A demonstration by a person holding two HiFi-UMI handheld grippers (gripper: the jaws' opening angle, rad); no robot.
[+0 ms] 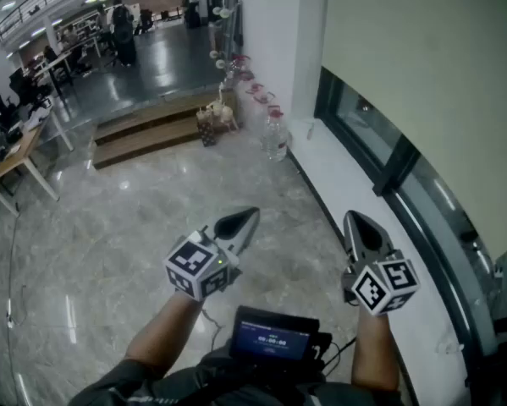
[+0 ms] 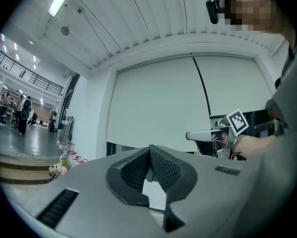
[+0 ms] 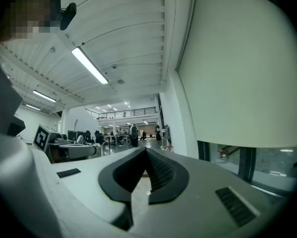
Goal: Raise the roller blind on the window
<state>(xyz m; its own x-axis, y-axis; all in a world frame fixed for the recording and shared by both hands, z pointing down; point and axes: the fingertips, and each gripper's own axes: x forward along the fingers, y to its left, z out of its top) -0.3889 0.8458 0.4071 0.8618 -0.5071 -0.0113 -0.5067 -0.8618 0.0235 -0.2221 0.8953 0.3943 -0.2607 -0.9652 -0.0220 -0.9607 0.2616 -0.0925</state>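
Note:
The cream roller blind (image 1: 422, 74) hangs at the right and covers most of the window; a strip of dark glass (image 1: 373, 138) shows below its lower edge. Both grippers hover over the floor, apart from the blind. My left gripper (image 1: 253, 212) is shut and empty, its jaws meeting at the tips (image 2: 149, 148) and pointing toward the blind (image 2: 158, 108). My right gripper (image 1: 351, 216) is nearer the white sill (image 1: 355, 197); it is also shut with nothing held (image 3: 146, 150). The blind (image 3: 237, 68) fills the right of its view.
Water bottles (image 1: 275, 135) and small decorations stand by the wall corner. Wooden steps (image 1: 147, 125) lie at the back, and desks (image 1: 16, 155) are at the far left. A small screen device (image 1: 272, 337) sits at the person's chest. The marble floor spreads below.

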